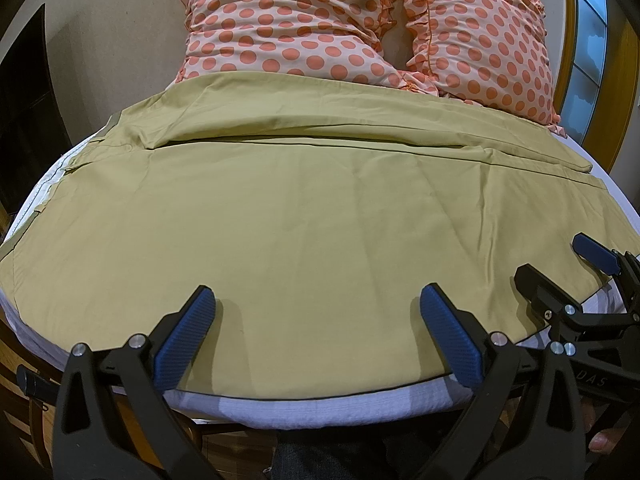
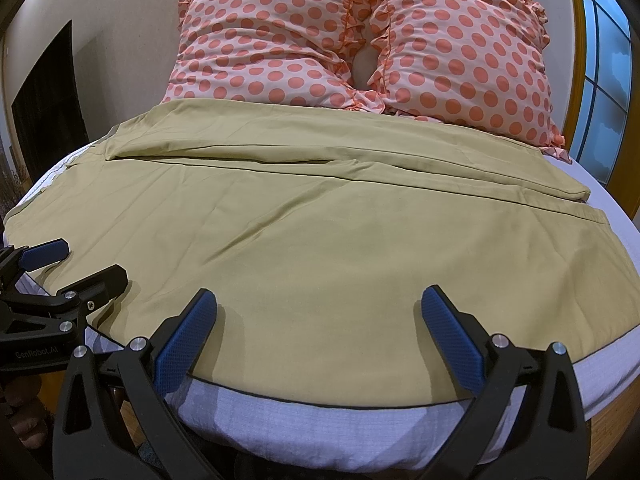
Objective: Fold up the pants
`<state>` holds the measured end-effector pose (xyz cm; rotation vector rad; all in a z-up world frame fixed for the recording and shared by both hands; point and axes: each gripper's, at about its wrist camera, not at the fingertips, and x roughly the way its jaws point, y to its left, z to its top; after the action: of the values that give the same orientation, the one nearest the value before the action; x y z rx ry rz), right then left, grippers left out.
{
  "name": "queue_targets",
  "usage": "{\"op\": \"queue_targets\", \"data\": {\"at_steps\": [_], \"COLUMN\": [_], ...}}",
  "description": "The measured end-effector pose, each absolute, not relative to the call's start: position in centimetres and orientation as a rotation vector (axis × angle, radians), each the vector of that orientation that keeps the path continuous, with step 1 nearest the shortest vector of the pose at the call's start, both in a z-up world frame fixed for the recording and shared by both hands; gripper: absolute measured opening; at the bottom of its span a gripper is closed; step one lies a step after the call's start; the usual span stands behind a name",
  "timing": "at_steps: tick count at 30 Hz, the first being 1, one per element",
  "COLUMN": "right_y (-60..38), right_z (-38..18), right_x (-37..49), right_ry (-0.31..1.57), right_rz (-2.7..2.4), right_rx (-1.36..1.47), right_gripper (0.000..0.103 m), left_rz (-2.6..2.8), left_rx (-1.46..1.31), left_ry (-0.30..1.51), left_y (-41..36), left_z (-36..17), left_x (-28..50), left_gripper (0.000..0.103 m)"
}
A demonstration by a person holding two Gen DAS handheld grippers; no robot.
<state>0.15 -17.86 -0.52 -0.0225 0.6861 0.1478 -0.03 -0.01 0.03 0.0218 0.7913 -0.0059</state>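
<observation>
Olive-yellow pants (image 1: 304,208) lie spread flat across the bed, legs running left to right, one leg nearer and one farther; they also show in the right wrist view (image 2: 320,240). My left gripper (image 1: 316,300) is open, its blue-padded fingers over the near edge of the near leg. My right gripper (image 2: 318,304) is open over the same near edge, further right. The right gripper (image 1: 560,268) also shows at the right of the left wrist view, and the left gripper (image 2: 76,264) at the left of the right wrist view. Neither holds cloth.
Two orange polka-dot pillows (image 1: 288,24) (image 2: 464,56) lean at the head of the bed behind the pants. The white mattress edge (image 2: 320,424) runs just below the grippers. A window (image 2: 600,80) is at the right, a dark panel (image 2: 44,92) at the left.
</observation>
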Motion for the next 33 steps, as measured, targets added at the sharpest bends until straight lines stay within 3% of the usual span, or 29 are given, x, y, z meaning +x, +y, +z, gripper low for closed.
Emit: {"op": "queue_targets", "data": {"at_steps": [33], "right_y": [-17.9], "right_z": [-0.41], "right_x": [0.14], "right_ry": [0.674], "right_rz": [0.153], "right_rx": [-0.024], "right_gripper": [0.102], "left_rz": [-0.013], "left_rx": [0.028], "left_ry": [0.827], "left_y": [0.02], "left_z": [0.2], "left_x": [0.5], "left_gripper": [0.101]}}
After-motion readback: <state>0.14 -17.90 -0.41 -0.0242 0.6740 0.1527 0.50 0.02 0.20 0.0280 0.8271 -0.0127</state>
